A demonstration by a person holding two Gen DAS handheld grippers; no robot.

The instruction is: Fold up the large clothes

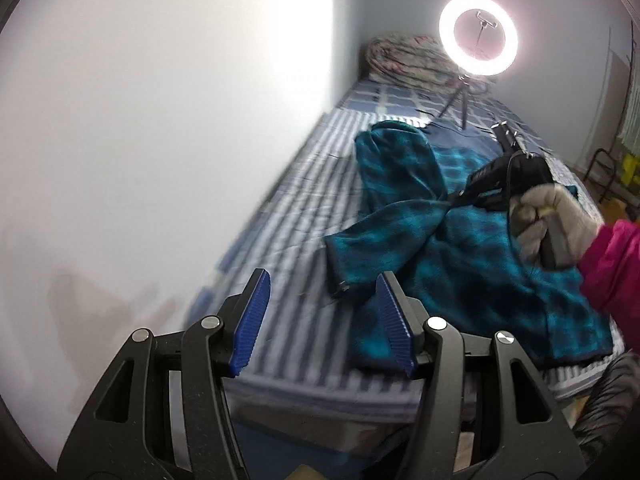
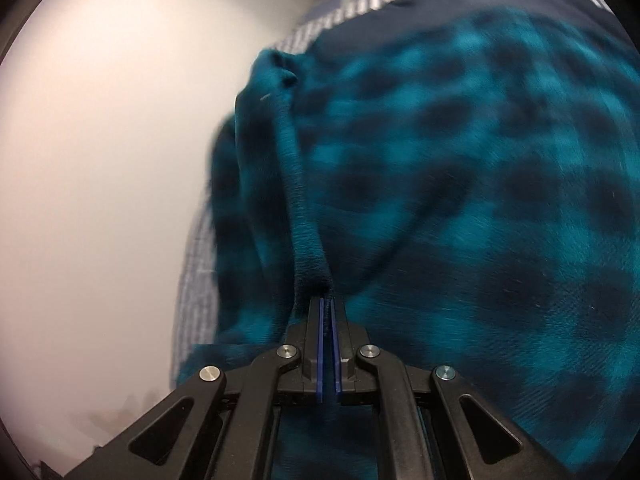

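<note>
In the left wrist view a bare white wall (image 1: 160,140) fills the left half of the frame. At bottom centre the left gripper (image 1: 324,320) stands about half open with nothing between its blue pads, poised over the near edge of the striped bed (image 1: 280,208). Just right of it lies the teal checked fleece (image 1: 480,272), spread across the middle and lower right of the frame, one sleeve (image 1: 384,236) crossing toward the centre with its cuff close to the left gripper's right pad. Further right, a gloved hand (image 1: 556,228) with a pink sleeve (image 1: 616,268) holds the right gripper (image 1: 456,199), whose tip meets the cloth where the sleeve joins the body. A lit ring light (image 1: 478,36) stands on the bed at upper right, with a rolled blanket (image 1: 404,56) beside it.

In the right wrist view the wall takes the left side again. At lower centre the right gripper (image 2: 327,308) is clamped tight on a thin ridge of the fleece (image 2: 480,200), and a taut fold (image 2: 296,184) runs up from the pads.

Judged from this, the pinch is narrow, so a hard pull could slip the fabric free. Drawing on one point alone may drag the whole garment across the bed and bunch it rather than fold it cleanly. The free sleeve could tuck under unseen unless the left gripper catches its cuff.
</note>
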